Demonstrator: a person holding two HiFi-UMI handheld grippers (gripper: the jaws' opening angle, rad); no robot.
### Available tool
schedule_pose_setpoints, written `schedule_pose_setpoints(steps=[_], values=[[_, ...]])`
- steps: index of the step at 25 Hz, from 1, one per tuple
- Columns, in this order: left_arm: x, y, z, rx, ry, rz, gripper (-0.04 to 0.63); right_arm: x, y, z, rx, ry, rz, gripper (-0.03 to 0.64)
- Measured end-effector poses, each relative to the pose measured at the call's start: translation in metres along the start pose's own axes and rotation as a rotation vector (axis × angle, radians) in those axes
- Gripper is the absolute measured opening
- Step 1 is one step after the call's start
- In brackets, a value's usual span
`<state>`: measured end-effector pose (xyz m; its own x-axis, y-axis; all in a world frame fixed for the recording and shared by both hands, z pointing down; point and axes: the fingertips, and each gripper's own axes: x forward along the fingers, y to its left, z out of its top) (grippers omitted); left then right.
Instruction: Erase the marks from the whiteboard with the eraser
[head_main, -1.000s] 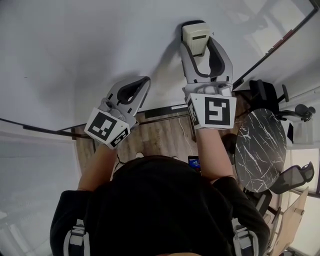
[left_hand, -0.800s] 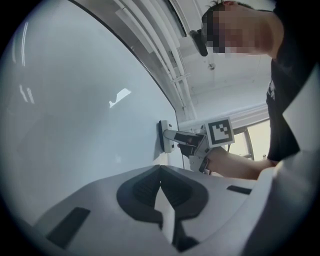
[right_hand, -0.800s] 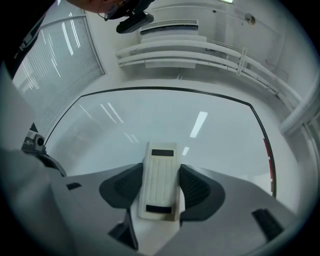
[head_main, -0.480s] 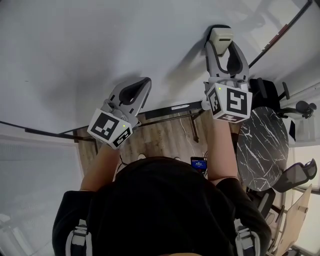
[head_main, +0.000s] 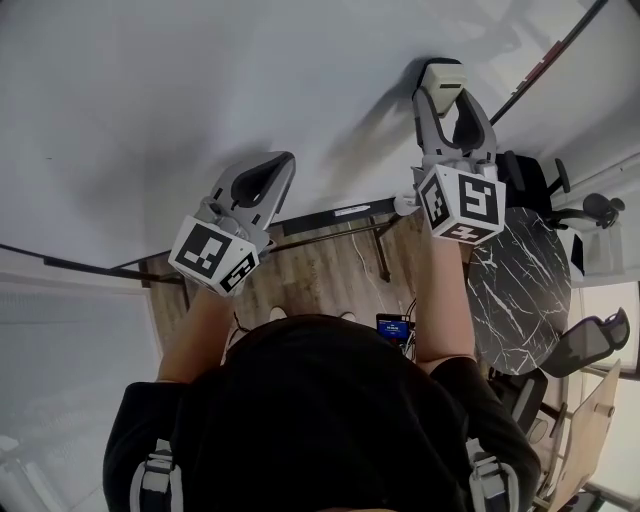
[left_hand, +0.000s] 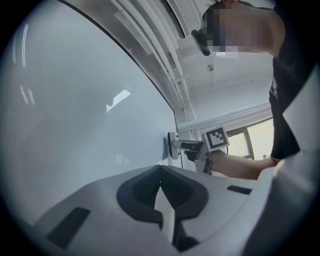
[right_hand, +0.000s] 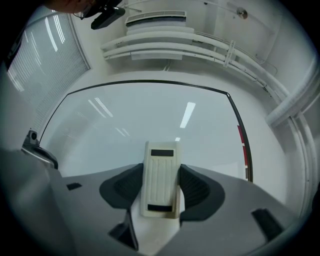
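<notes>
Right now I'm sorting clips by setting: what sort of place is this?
Probably an office or meeting room. A large wall whiteboard fills the view ahead, the right gripper holding an eraser at it; swivel office chairs stand by a round marble-look table on a wood floor.

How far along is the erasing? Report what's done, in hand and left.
Done: the whiteboard shows no marks in any view. In hand: the right gripper is shut on the eraser, held against the board; the left gripper is shut and empty. Left: nothing visible to wipe.
</notes>
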<state>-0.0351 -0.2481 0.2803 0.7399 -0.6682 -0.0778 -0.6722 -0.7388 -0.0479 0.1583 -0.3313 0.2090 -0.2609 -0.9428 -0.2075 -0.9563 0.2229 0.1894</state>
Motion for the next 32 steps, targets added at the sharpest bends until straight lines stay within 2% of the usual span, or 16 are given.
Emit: schedule_pose_setpoints(steps=[10, 17, 25, 32], values=[[-0.017, 0.009, 0.004, 0.019, 0.017, 0.045, 0.005, -0.015, 0.069, 0.035, -0.058, -0.053, 0.141, 0.229], [-0.036, 0.01, 0.009, 0.025, 0.004, 0.069, 0.005, -0.012, 0.113, 0.043, -0.112, -0.068, 0.203, 0.229], [-0.036, 0.021, 0.01, 0.011, -0.009, 0.066, 0.005, 0.012, 0.134, 0.051, -0.128, -0.085, 0.233, 0.23], [-0.017, 0.015, 0.014, 0.01, 0.001, 0.043, 0.005, 0.017, 0.117, 0.059, -0.063, -0.097, 0.241, 0.238]])
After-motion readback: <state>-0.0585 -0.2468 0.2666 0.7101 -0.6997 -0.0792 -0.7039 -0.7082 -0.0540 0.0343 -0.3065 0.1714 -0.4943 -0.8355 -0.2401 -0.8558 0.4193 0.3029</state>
